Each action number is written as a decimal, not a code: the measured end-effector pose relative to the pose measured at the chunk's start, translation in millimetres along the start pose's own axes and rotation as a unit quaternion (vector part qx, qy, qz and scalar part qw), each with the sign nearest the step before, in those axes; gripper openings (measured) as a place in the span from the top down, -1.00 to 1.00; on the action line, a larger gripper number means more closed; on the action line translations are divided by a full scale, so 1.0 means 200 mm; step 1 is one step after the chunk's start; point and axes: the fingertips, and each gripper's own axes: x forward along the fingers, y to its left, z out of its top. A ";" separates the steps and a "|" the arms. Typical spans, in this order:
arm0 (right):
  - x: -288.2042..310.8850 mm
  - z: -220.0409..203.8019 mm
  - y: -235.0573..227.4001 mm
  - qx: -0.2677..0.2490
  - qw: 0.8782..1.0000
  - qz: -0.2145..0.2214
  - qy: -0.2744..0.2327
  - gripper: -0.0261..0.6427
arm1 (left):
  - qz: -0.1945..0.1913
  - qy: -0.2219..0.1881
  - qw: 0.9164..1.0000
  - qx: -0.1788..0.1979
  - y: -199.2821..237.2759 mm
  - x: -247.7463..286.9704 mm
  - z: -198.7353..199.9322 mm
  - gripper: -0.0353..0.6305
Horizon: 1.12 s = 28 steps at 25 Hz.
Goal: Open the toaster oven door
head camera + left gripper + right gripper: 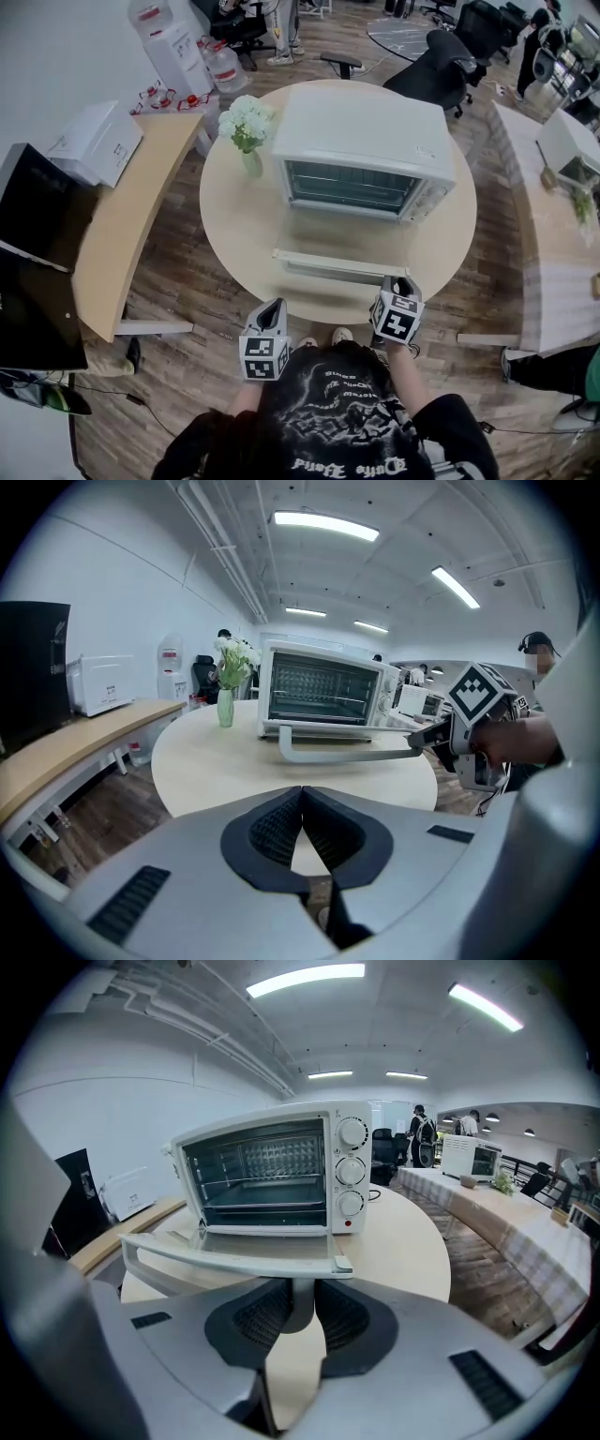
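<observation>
The white toaster oven (361,150) stands on the round wooden table (234,225). Its glass door (328,265) hangs down flat toward me, and the racks inside show (262,1180). My right gripper (395,281) is shut on the right end of the door handle (234,1260), whose white post sits between the pads. The left gripper view shows that grip from the side, right gripper (424,742) on the handle (347,755). My left gripper (273,307) hovers at the table's near edge, left of the door, shut with nothing in it (302,794).
A vase of white flowers (247,127) stands on the table left of the oven. A curved wooden desk (122,225) at the left carries a white appliance (98,141) and a black screen (28,244). Another long table (553,225) runs along the right, office chairs (441,66) behind.
</observation>
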 end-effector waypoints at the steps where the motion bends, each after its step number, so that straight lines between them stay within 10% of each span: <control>1: 0.00 -0.01 0.00 0.000 1.000 0.001 0.000 0.67 | 0.000 0.000 1.000 -0.002 0.00 0.00 0.00 0.83; 28: 0.10 -0.25 -0.01 0.004 1.000 0.023 -0.003 0.66 | 0.006 0.008 1.000 -0.016 0.02 0.01 -0.03 0.83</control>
